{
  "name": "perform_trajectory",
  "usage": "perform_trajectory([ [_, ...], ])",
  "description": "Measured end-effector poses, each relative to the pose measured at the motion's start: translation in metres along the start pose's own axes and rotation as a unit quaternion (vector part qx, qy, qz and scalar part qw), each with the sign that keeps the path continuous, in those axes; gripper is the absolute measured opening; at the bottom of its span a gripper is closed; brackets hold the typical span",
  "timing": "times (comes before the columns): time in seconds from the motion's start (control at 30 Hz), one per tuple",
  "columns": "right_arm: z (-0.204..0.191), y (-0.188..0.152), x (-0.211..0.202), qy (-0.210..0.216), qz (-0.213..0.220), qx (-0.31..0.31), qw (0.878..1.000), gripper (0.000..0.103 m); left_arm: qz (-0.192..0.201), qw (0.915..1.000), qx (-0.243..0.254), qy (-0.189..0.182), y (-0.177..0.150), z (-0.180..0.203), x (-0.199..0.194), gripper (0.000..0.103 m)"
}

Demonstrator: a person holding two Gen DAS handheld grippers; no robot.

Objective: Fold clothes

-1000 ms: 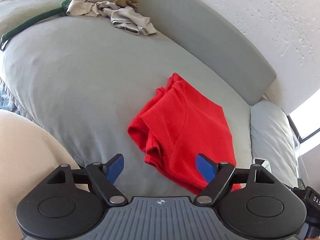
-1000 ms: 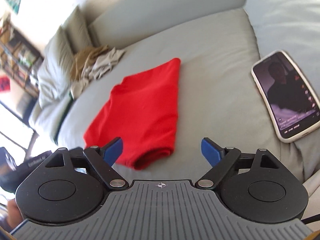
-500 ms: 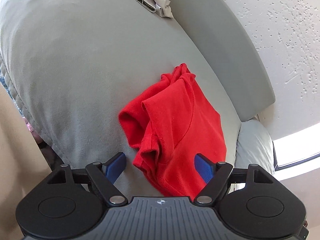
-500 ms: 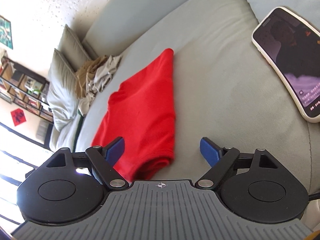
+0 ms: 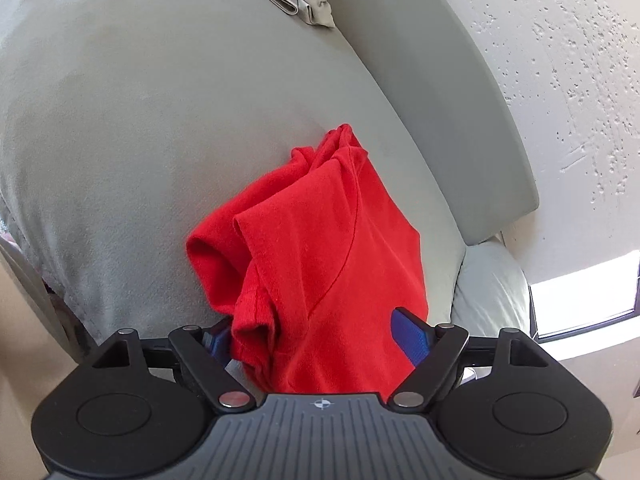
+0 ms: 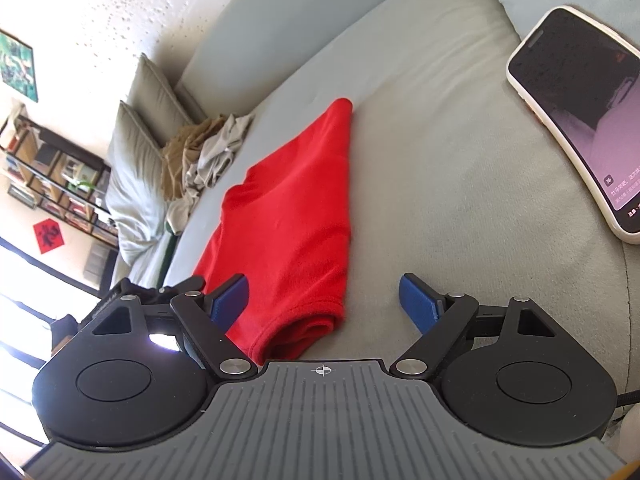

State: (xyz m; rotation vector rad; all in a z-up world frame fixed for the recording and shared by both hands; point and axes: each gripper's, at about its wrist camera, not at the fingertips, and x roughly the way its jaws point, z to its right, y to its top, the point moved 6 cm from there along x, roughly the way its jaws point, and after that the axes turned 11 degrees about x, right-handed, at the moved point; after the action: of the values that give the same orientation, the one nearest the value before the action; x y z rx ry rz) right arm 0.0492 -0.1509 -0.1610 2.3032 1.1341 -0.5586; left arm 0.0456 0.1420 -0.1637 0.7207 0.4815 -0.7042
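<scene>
1. A folded red shirt (image 5: 320, 248) lies on the grey sofa (image 5: 140, 120) seat.
2. The left tongs (image 5: 314, 336) stand spread wide around the shirt's near end, gripping nothing.
3. The right tongs (image 6: 324, 300) are released too, straddling the shirt's rolled end.
4. A phone (image 6: 580, 116) lies on the seat well to the right.
5. Crumpled beige clothes (image 6: 204, 156) sit at the sofa's far end.

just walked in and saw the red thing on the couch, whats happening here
A person is folding laundry with a handheld gripper in each hand. A partly folded red shirt lies on the grey sofa cushion. The left gripper is open around the shirt's near edge; the right gripper is open around its near corner. Neither has clamped. More clothes are piled farther along the sofa, and a phone lies on the cushion.
</scene>
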Motion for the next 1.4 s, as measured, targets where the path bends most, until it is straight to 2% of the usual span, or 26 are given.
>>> perform_trajectory([
  [0.13,0.002,0.005,0.001,0.008,0.004,0.012,1.0,0.084,0.001,0.9991,-0.019,-0.039,0.007,0.002,0.01,0.076],
  [0.3,0.009,0.027,0.01,0.019,0.002,0.048,0.999,0.083,0.003,0.9967,-0.06,-0.055,0.01,-0.009,0.013,0.072],
  [0.43,0.013,0.048,0.028,0.025,-0.013,0.079,0.997,0.082,0.004,0.9967,-0.058,-0.058,0.008,-0.009,0.014,0.071],
  [0.6,-0.002,0.065,0.063,0.003,-0.05,0.047,0.998,0.081,0.003,0.9983,-0.03,-0.051,0.01,-0.002,0.02,0.072],
  [0.67,-0.009,0.069,0.078,-0.004,-0.066,0.03,0.997,0.067,0.003,0.9986,-0.019,-0.049,0.01,0.0,0.022,0.072],
  [0.7,-0.012,0.071,0.085,-0.008,-0.074,0.022,0.997,0.065,0.003,0.9987,-0.014,-0.048,0.01,0.001,0.023,0.072],
  [0.8,-0.02,0.071,0.105,0.006,-0.095,-0.009,0.995,0.062,0.002,0.9988,-0.003,-0.049,0.011,0.002,0.025,0.072],
  [0.93,-0.021,0.077,0.122,0.033,-0.114,-0.002,0.993,0.059,0.002,0.9984,-0.012,-0.055,0.014,0.0,0.03,0.072],
  [1.07,-0.023,0.079,0.137,0.058,-0.113,-0.003,0.992,0.055,0.002,0.9986,-0.004,-0.053,0.018,0.006,0.039,0.075],
  [1.17,-0.028,0.077,0.147,0.059,-0.1,-0.022,0.993,0.051,0.003,0.999,0.01,-0.044,0.02,0.011,0.043,0.077],
  [1.2,-0.03,0.076,0.149,0.052,-0.094,-0.03,0.994,0.049,0.004,0.9992,0.019,-0.035,0.02,0.013,0.044,0.071],
  [1.23,-0.032,0.075,0.15,0.044,-0.088,-0.037,0.994,0.043,0.003,0.9992,0.034,-0.02,0.02,0.015,0.043,0.043],
  [1.27,-0.034,0.073,0.148,0.032,-0.082,-0.041,0.995,0.038,-0.002,0.9985,0.055,-0.001,0.019,0.017,0.043,0.026],
  [1.4,-0.049,0.064,0.131,-0.028,-0.045,-0.096,0.994,0.031,-0.003,0.9925,0.12,0.021,0.012,0.037,0.033,0.023],
])
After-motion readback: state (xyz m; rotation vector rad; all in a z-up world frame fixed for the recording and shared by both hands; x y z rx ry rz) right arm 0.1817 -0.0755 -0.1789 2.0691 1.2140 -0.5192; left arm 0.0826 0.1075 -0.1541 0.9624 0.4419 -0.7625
